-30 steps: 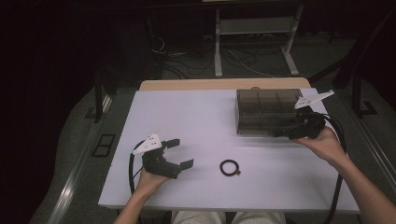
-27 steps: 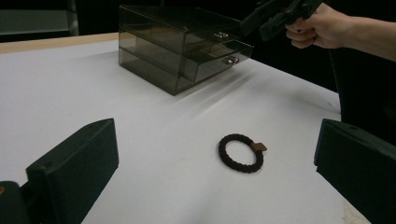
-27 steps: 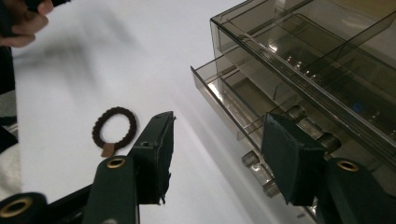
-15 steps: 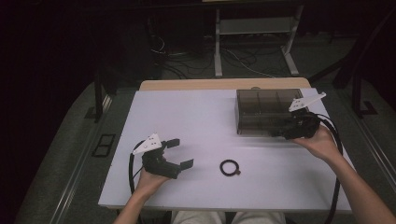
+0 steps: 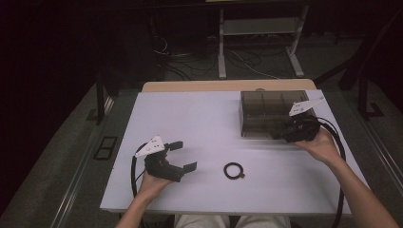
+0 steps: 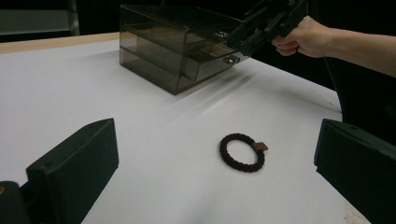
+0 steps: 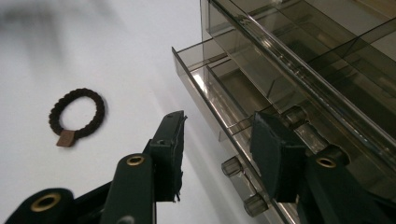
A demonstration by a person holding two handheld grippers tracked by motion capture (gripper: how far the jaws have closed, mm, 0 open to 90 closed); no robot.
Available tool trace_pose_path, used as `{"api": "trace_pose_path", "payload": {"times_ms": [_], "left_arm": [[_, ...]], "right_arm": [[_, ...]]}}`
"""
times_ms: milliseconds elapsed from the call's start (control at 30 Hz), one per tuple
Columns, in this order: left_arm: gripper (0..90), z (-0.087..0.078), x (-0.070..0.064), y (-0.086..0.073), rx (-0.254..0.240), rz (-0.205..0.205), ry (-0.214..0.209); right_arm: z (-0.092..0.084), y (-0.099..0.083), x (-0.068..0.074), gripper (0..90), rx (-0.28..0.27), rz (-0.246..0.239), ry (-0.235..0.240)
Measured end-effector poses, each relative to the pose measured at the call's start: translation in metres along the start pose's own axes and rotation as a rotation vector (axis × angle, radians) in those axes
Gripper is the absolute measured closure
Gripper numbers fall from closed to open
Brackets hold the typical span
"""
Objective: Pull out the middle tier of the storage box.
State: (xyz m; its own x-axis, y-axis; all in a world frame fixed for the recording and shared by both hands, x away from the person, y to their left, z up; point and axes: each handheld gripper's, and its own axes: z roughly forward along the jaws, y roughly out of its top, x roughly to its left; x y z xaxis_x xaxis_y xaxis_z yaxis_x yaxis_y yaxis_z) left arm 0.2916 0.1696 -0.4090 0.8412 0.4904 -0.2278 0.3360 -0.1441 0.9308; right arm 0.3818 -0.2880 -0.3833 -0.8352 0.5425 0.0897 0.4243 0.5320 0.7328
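- Dark floor with tangled cables surrounds a white table (image 5: 199, 118), its far edge showing bare wood.
- At the near left of the table, the left gripper (image 5: 183, 155) rests in the person's left hand (image 5: 153, 183), its grey plate on top and its cable looping down off the near edge.
- Its 2 jaws stand wide apart with nothing between them, released; in the left gripper view they frame the table from either side.
- Near the middle of the table's near half lies a dark braided hair tie (image 5: 234, 170), flat on the surface, with a small brown tag on its ring (image 6: 242, 152). It sits just right of the left gripper and apart from both grippers.
- Farther right and back stands a smoky see-through drawer box (image 5: 266, 111) with 3 compartments across its top.
- Its lower drawer (image 7: 219, 100) is pulled out a little, with small round knobs (image 7: 232, 165) along its front.
- At the box's front right corner, the right gripper (image 5: 279, 133) is held by the right hand (image 5: 319, 145).
- Its jaws have just been closing; they straddle the drawer's front edge by the knobs, partly parted, and I cannot tell whether the pads press on it.
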Motion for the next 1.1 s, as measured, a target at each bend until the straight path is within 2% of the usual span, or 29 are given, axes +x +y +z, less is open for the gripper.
{"api": "trace_pose_path", "payload": {"times_ms": [300,833,1100], "left_arm": [[0.0,0.000,0.000,0.000,-0.001,0.001,-0.002],[0.0,0.000,0.000,0.000,0.002,0.000,0.001],[0.0,0.000,0.000,0.000,0.002,-0.001,0.003]], "right_arm": [[0.010,-0.002,-0.001,55.0,0.022,-0.006,-0.004],[0.018,-0.004,-0.011,68.5,0.013,0.021,0.030],[0.020,-0.005,-0.012,73.0,0.015,0.012,0.022]]}}
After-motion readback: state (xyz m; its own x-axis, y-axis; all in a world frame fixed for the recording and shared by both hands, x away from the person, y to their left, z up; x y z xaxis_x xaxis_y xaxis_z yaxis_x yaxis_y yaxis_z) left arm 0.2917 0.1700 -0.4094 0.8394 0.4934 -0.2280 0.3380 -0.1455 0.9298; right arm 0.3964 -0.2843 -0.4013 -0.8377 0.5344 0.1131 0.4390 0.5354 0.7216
